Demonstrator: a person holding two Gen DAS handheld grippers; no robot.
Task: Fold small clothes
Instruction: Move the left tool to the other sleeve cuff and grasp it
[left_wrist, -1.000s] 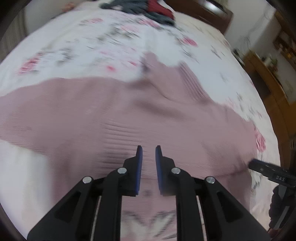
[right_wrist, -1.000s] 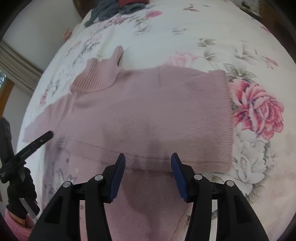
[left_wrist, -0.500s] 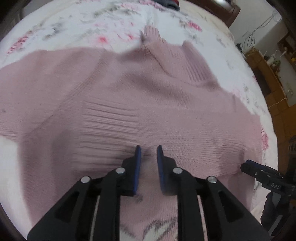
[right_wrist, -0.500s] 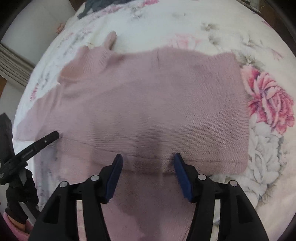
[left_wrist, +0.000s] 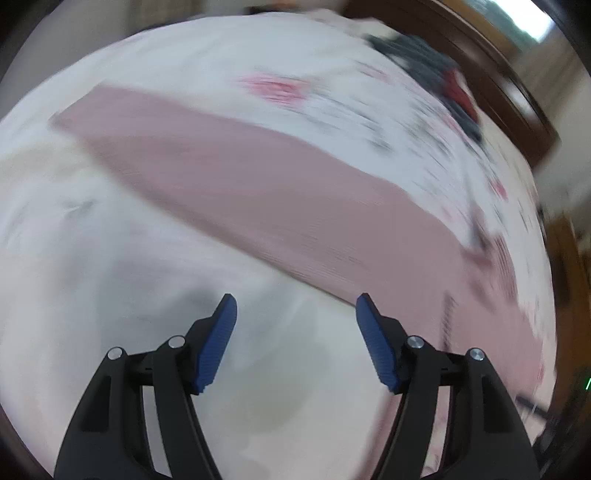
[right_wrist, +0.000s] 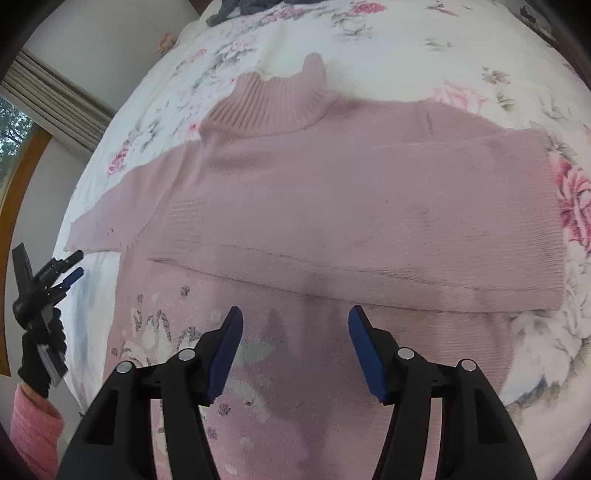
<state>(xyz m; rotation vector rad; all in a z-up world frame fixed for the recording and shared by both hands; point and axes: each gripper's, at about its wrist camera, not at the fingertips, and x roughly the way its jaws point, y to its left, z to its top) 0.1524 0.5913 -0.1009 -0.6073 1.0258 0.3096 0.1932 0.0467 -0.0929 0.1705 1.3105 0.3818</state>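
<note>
Pink sweater (right_wrist: 332, 192) lies flat on the floral bed (right_wrist: 461, 48), right sleeve folded across the chest, left sleeve (left_wrist: 229, 177) stretched out to the side. We have both tools free: left hand-held gripper (left_wrist: 295, 325) spread wide, empty, over bare sheet just beside that sleeve; right hand-held gripper (right_wrist: 295, 332) also wide apart, empty, above the lower body w/ its pale motif. Left view is badly blurred, so aim is uncertain. Risks as we judge them: a pinch there may catch sheet along w/ knit, or drag the folded sleeve askew & undo the fold.
</note>
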